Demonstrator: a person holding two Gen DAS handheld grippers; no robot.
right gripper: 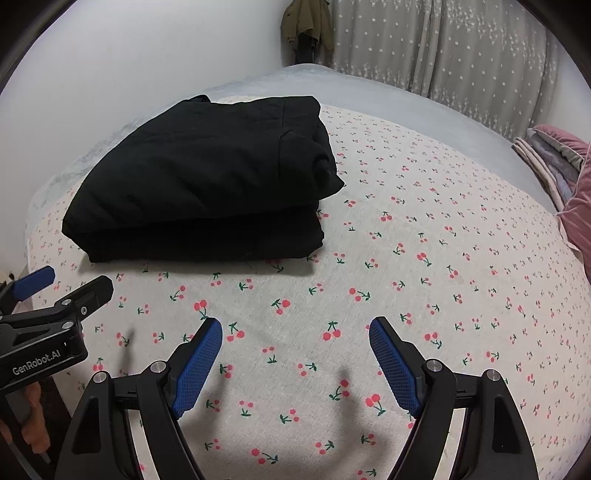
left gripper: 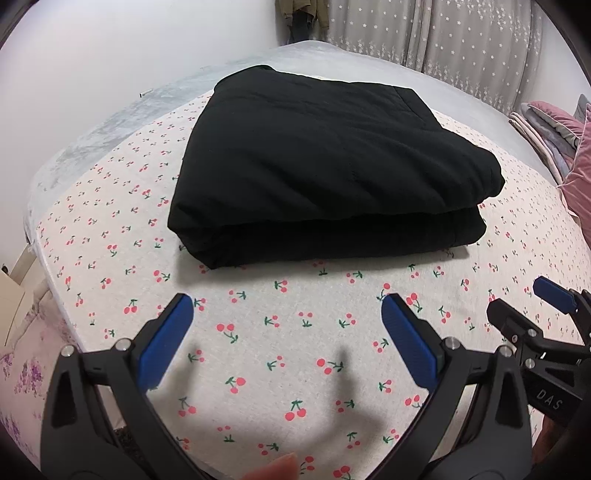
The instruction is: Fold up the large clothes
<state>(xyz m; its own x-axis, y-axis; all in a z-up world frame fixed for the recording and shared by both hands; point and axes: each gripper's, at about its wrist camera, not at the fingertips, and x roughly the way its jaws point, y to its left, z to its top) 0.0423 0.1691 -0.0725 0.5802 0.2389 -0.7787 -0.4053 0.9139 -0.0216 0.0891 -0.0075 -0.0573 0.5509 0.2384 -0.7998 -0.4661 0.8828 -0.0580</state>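
A black padded garment (left gripper: pixel 325 166) lies folded into a thick rectangular stack on the cherry-print sheet (left gripper: pixel 280 332); it also shows in the right wrist view (right gripper: pixel 207 184), at the left. My left gripper (left gripper: pixel 288 306) is open and empty, hovering over the sheet short of the stack's near edge. My right gripper (right gripper: pixel 295 328) is open and empty, over bare sheet to the right of the stack. Each gripper shows at the edge of the other's view: the right one (left gripper: pixel 524 310), the left one (right gripper: pixel 70 284).
The bed's grey cover (left gripper: pixel 110 122) runs to a white wall at the left and back. Star-print curtains (right gripper: pixel 461 48) hang behind. Pink cushions and folded bedding (right gripper: pixel 569 177) sit at the right edge. A jacket (right gripper: pixel 306 26) hangs in the far corner.
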